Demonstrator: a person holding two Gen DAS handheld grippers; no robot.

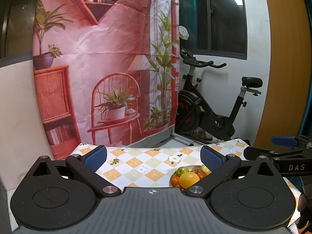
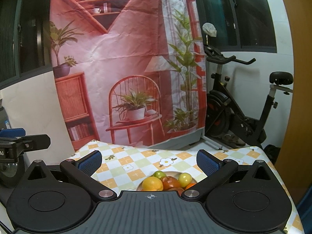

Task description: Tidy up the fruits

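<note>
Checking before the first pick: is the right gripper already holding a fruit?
No. The right gripper is open with nothing between its fingers, and the fruits sit in the bowl.

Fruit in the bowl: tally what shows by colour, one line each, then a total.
Yellow fruit: 1
Green fruit: 2
Red fruit: 1
Orange fruit: at least 2
Total: 6 showing in the bowl; the gripper bodies hide its near part, so more may lie there.
</note>
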